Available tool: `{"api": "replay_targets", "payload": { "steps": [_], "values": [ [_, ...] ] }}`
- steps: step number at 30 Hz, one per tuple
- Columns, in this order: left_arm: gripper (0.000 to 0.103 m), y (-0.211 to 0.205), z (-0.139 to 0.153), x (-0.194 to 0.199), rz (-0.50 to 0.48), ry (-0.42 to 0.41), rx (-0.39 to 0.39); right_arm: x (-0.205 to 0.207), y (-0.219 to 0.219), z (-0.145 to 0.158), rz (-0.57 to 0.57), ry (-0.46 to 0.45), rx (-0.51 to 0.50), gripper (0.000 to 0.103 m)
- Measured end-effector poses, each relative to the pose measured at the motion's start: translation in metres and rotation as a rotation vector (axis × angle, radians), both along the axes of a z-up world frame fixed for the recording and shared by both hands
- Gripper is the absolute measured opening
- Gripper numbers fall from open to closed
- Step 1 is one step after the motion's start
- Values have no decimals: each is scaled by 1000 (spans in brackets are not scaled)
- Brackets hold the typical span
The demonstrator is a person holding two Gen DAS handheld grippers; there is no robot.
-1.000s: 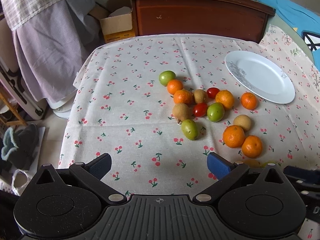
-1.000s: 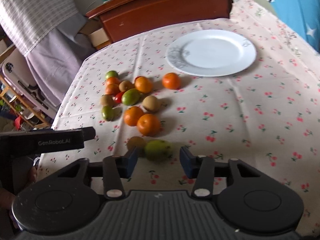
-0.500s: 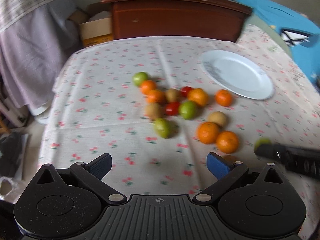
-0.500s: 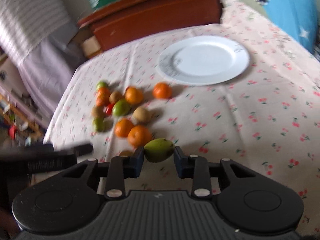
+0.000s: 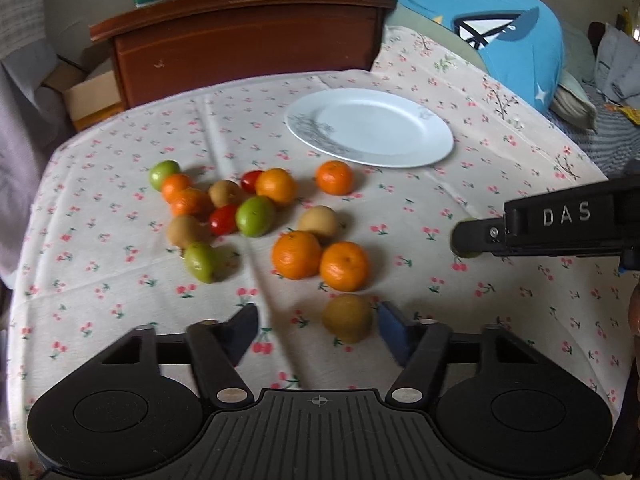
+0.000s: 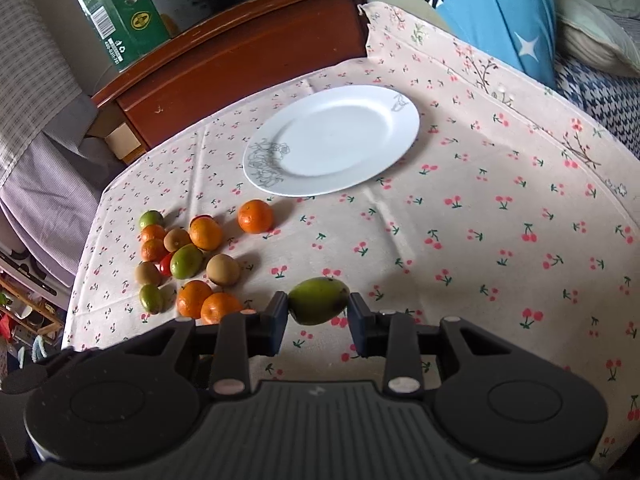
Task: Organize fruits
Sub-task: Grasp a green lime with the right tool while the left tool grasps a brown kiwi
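Holding one oval green mango-like fruit [image 6: 318, 301] between its two pads, the right claw [image 6: 318, 312] is closed on it at mid-width, raised clear of the cherry-print cloth-covered desk [image 6: 500, 220] and well short of the round white ceramic plate with a grey floral rim [image 6: 392, 136].

Findings on progress:
- The plate carries no fruit. Nothing is sorted onto it so far, so the task is judged to be at its first delivery.
- The loose group of small orange mandarins, green fruits, brown kiwis and red tomatoes [image 5: 256, 216] lies on the desk on the near-left side of the plate, none touching it. One lone orange mandarin [image 5: 334, 177] sits nearest the plate's near rim.
- A round brownish-yellow fruit [image 5: 347, 323] lies apart from the group, farthest from the plate, between the pads of the left claw [image 5: 318, 326].
- The left claw stands wide open and holds nothing; its right pad is just beside that fruit, contact not confirmed.

Remaining, by judgement: place the held green fruit, then move every other piece.
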State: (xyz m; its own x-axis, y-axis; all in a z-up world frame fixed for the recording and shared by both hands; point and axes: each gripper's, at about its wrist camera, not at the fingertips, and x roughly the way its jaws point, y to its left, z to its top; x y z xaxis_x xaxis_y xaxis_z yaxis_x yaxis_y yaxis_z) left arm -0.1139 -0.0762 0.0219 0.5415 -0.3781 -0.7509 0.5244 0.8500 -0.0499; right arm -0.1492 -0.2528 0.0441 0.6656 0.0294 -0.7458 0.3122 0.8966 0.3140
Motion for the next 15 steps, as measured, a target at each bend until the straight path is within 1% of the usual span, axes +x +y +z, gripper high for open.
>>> {"api": "replay_targets", "payload": {
  "steps": [3, 4, 8, 9, 13, 15],
  "values": [
    [44, -1, -4, 1, -17, 16, -24, 0, 0, 0, -2, 7, 0, 33],
    [43, -2, -4, 1, -21, 16, -25, 0, 0, 0, -1, 9, 1, 33],
    [29, -5, -6, 0, -48, 18, -34, 1, 1, -2, -2, 14, 4, 33],
    [27, -5, -7, 0, -52, 17, -33, 1, 1, -2, -2, 16, 4, 33],
    [27, -4, -7, 0, -51, 21, -45, 2, 0, -4, -5, 26, 14, 33],
    [25, -3, -7, 2, -46, 26, -58, 2, 0, -5, -7, 30, 20, 33]
  ]
}}
